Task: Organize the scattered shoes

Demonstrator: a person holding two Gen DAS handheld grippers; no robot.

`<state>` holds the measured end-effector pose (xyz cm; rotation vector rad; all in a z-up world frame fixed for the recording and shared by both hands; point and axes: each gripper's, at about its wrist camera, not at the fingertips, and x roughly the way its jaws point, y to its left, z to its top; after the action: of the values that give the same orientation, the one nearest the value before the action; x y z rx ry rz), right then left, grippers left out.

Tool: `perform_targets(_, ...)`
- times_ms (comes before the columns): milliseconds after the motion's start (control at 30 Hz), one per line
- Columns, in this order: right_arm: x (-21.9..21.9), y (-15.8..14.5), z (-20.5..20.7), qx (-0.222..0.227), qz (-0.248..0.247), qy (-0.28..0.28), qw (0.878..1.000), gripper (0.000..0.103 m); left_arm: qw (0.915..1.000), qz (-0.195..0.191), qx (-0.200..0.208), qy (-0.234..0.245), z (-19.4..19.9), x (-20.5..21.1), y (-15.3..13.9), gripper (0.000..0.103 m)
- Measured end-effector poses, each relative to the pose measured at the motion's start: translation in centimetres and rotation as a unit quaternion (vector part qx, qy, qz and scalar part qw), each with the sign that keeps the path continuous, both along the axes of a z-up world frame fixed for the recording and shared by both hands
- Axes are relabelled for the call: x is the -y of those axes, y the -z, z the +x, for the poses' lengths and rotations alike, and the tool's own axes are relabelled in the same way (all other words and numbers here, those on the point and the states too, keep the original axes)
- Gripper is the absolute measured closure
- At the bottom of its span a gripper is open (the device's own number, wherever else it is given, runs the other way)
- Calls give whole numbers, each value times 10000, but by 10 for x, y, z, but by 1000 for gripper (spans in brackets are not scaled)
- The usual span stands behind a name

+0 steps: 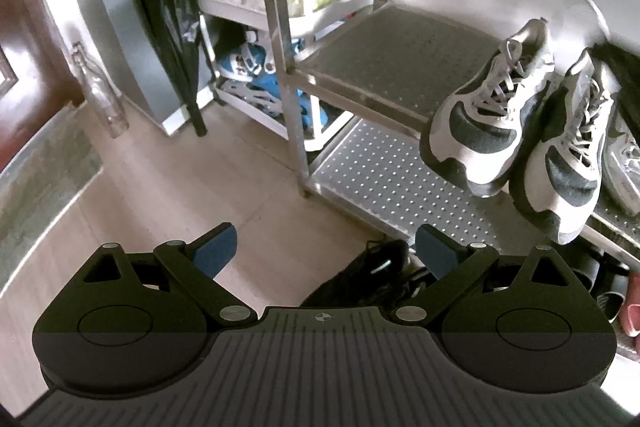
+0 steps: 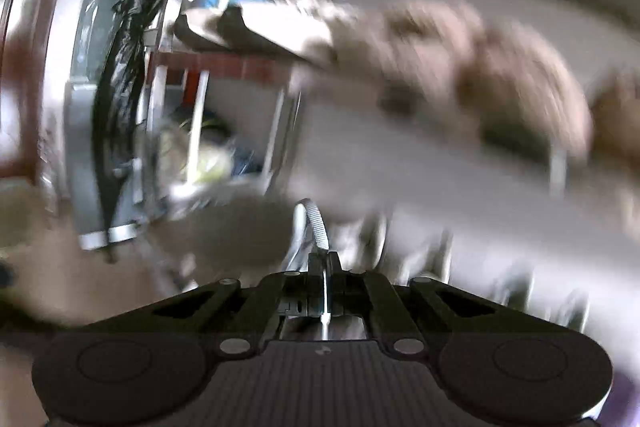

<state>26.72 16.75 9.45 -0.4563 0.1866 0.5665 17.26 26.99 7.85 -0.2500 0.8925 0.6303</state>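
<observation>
Grey-and-white trainers [image 1: 516, 131], a matching pair, sit side by side on the perforated metal shelf [image 1: 392, 55] with their toes hanging over the front edge, laces done up, dark mesh patches on the toe boxes. Another pale shoe [image 1: 624, 163] is tucked in just to their right. Down on the floor a black shoe [image 1: 360, 279] lies right below the left gripper [image 1: 326, 247], whose blue pads are spread wide apart with nothing between them, so my guess is that black one is the next candidate for the rack.

Right wrist view is a smeared mess, clearly mid-swing. The right gripper [image 2: 320, 263] has its fingers pressed together on what looks like a thin white tab or lace [image 2: 318, 223]; can't make out what it belongs to. Some pale blurry shape fills the upper part of that view, no idea what.

If the black shoe is the target, the left gripper needs to drop and close on its collar, then lift to the free stretch of shelf left of the trainers
</observation>
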Motion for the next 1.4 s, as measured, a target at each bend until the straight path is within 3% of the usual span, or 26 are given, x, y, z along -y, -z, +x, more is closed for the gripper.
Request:
perform_targets(133, -55, 14, 47, 595, -661, 358, 9954, 97, 10000, -22, -18, -24, -1, -5, 1, 4)
perform_targets(200, -69, 27, 73, 282, -945, 490, 9939, 84, 10000, -18, -24, -32, 0, -7, 2, 4)
perform_targets(233, -76, 34, 86, 132, -1091, 555, 9924, 56, 10000, -40, -27, -28, 0, -7, 2, 4)
perform_targets(267, -79, 43, 91, 270, -1379, 579, 9884, 58, 10000, -62, -30, -24, 0, -8, 2, 4)
perform_targets(400, -52, 38, 84, 62, -1024, 478, 9936, 50, 10000, -74, -21, 4, 0, -6, 1, 4)
perform_targets(533, -14, 41, 43, 299, -716, 225, 9967, 40, 9999, -77, 18, -81, -5, -6, -1, 4)
perform_targets(633, 21, 51, 9, 111, -466, -388, 9981, 47, 9995, -36, 102, -293, -10, -12, -5, 4)
perform_targets(667, 26, 55, 3, 39, -542, -607, 9967, 68, 9992, -8, 123, -374, -12, -15, -7, 4)
perform_targets(700, 30, 60, -2, -33, -626, -829, 9946, 80, 9987, 25, 143, -480, -14, -18, -8, 4)
perform_targets(733, 30, 72, -7, -104, -950, -1160, 9886, 100, 9977, 66, 152, -654, -17, -24, -9, 4)
perform_targets(900, 4, 92, -6, -134, -1366, -1838, 9733, 101, 9925, 59, 184, -1208, -27, -43, -10, 4)
perform_targets(1033, -30, 113, 3, 163, -1798, -2193, 9588, 101, 9918, 55, 195, -1263, -29, -46, -11, 4)
perform_targets(1233, -48, 110, 26, 226, -1954, -1819, 9634, 103, 9935, 22, 139, -1131, -27, -44, -11, 4)
perform_targets(1400, -49, 108, 74, 7, -1828, -1113, 9768, 103, 9941, -1, 116, -1075, -26, -42, -9, 4)
